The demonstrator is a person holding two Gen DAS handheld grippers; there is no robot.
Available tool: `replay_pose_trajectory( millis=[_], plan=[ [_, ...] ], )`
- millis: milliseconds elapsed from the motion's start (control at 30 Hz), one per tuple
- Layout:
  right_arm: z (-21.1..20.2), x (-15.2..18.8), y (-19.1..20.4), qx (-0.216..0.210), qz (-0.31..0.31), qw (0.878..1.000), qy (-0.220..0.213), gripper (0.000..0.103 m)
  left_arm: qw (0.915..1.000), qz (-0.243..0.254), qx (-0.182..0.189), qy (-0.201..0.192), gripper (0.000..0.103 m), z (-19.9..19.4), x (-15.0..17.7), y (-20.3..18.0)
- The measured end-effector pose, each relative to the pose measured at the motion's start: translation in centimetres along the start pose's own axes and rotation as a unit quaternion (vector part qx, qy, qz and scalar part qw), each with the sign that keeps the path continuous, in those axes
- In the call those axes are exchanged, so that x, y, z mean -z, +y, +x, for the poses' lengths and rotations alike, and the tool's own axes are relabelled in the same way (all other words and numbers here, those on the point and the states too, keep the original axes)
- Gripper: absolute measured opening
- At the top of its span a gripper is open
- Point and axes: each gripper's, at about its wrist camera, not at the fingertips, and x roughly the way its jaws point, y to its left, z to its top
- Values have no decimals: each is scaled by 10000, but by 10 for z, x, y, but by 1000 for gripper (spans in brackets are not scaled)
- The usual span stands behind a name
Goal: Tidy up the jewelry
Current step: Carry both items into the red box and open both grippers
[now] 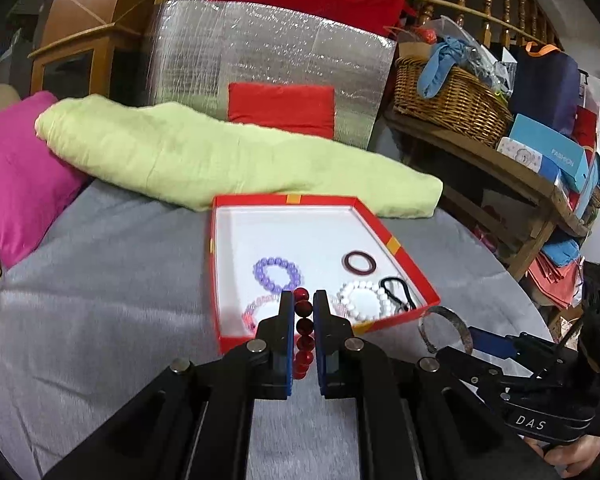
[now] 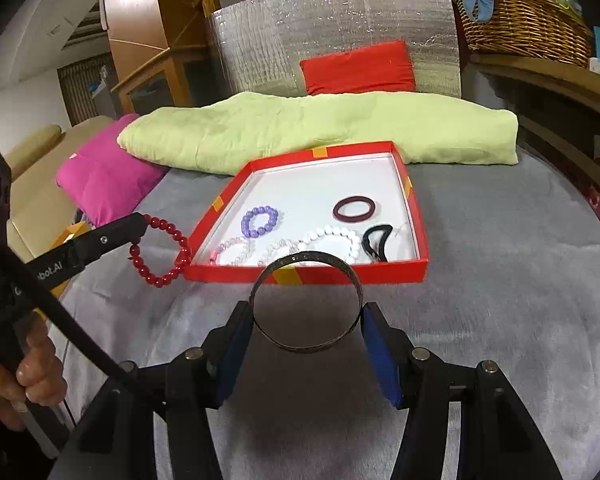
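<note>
My left gripper (image 1: 303,300) pinches the red bead bracelet (image 2: 161,249) beside the red box (image 2: 414,268), my right gripper (image 2: 307,318) spans the metal bangle (image 2: 306,301) loosely, so either could drop short onto the grey cloth (image 2: 480,300).

One red box (image 2: 300,274); two hand-held bracelets; five pieces inside.

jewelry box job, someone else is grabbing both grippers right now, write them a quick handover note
Left gripper: shut on the red bead bracelet, held just outside the box's near left corner.
Right gripper: fingers either side of the metal bangle, in front of the red box; whether it grips or the bangle is off the cloth is unclear.
Done: purple bead bracelet, dark red ring bangle, white bead bracelet, pink-white bead bracelets and black band are in the box.
Left: box the red bracelet and the bangle.
</note>
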Motion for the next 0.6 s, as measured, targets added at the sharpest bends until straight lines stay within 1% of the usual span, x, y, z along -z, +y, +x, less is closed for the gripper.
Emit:
replay_pose_trajectory(
  millis=[133, 233, 467, 600],
  plan=[
    [10, -14, -2, -56, 148, 9999, -3, 59, 9998, 119, 15, -182, 9, 8, -10, -5],
    [18, -26, -4, -62, 214, 9998, -16, 59, 9995, 181, -51, -251, 9, 17, -16, -6],
    [50, -62, -13, -110, 395, 9992, -17, 59, 9995, 61, -170, -240, 9, 44, -35, 2],
    [74, -83, -22, -238, 604, 9979, 70, 59, 9995, 73, -228, -199, 9, 59, -45, 6]
  ],
)
